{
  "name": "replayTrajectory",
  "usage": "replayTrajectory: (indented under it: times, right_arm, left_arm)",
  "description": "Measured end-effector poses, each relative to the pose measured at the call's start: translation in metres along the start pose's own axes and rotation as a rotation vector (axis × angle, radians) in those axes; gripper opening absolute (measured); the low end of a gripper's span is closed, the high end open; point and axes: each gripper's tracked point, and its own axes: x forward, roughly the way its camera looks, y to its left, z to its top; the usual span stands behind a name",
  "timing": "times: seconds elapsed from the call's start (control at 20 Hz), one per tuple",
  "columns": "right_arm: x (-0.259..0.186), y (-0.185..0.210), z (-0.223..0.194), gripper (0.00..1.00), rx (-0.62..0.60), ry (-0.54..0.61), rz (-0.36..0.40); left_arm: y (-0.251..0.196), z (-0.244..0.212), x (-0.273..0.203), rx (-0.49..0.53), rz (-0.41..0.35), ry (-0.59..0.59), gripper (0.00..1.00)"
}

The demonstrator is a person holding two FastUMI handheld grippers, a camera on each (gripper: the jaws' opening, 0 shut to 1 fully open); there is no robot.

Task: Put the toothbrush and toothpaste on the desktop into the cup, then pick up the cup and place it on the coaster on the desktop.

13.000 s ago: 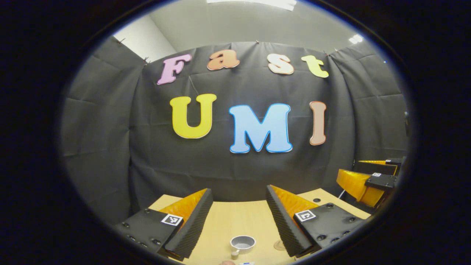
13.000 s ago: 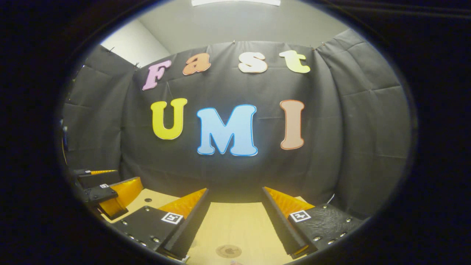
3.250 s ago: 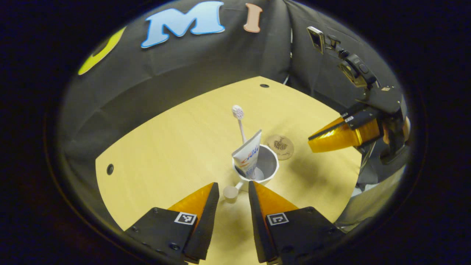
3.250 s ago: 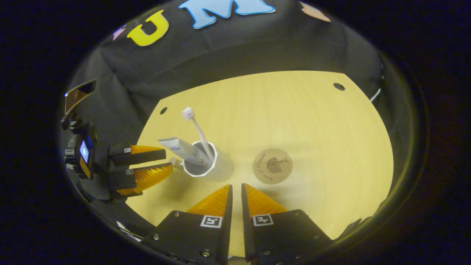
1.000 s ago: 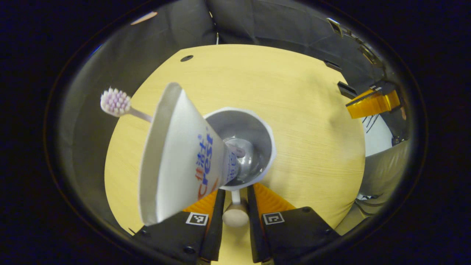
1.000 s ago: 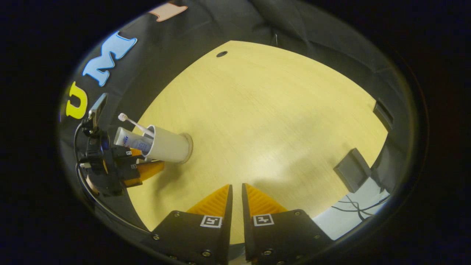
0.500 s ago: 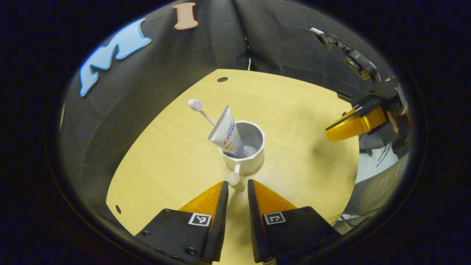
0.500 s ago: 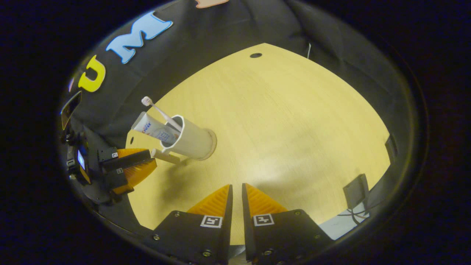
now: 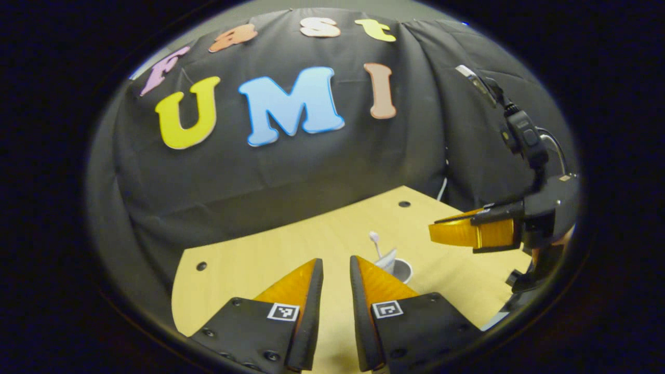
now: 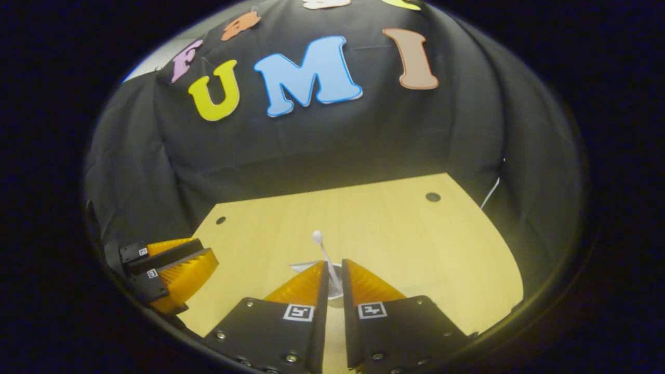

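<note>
White cup (image 9: 401, 269) upright on desktop (image 9: 291, 249) holding toothbrush (image 9: 374, 240) and toothpaste (image 9: 387, 261); left gripper (image 9: 336, 270) and right gripper (image 10: 332, 270) nearly closed, empty.

Left gripper (image 9: 336, 265): black screw-studded plates behind the jaws, each bearing a square black-and-white marker. Right gripper (image 10: 333, 270): same plates, screws, markers; ribbed wedge-shaped fingers (image 10: 304, 284).

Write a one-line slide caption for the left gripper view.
Left gripper raised, empty, over the desktop; beyond it, the cup holding toothbrush and toothpaste.
</note>
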Motion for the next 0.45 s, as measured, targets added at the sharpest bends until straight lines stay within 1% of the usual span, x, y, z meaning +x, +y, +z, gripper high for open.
replayTrajectory:
  times: [0.05, 0.1, 0.15, 0.2, 0.25, 0.35, 0.45]
  right_arm:
    - [-0.001, 0.007, 0.017, 0.16, -0.026, -0.066, -0.002]
    - [-0.003, 0.013, 0.037, 0.16, -0.051, -0.144, -0.004]
    - [-0.005, 0.018, 0.046, 0.16, -0.067, -0.186, 0.001]
    - [-0.006, 0.020, 0.049, 0.16, -0.077, -0.207, 0.006]
    - [-0.007, 0.023, 0.052, 0.16, -0.088, -0.218, 0.014]
    - [-0.005, 0.031, 0.052, 0.16, -0.112, -0.230, 0.028]
    - [-0.009, 0.026, 0.047, 0.16, -0.145, -0.232, 0.027]
  left_arm:
    - [0.006, 0.011, 0.000, 0.041, 0.042, -0.044, 0.41]
    - [0.004, 0.021, -0.003, 0.063, 0.059, -0.079, 0.42]
    - [0.002, 0.028, -0.006, 0.068, 0.070, -0.107, 0.42]
    - [-0.002, 0.033, -0.011, 0.067, 0.079, -0.124, 0.37]
    - [-0.004, 0.036, -0.011, 0.063, 0.084, -0.135, 0.37]
    - [-0.004, 0.038, -0.013, 0.038, 0.102, -0.155, 0.42]
    - [0.004, 0.042, -0.017, 0.003, 0.135, -0.182, 0.42]
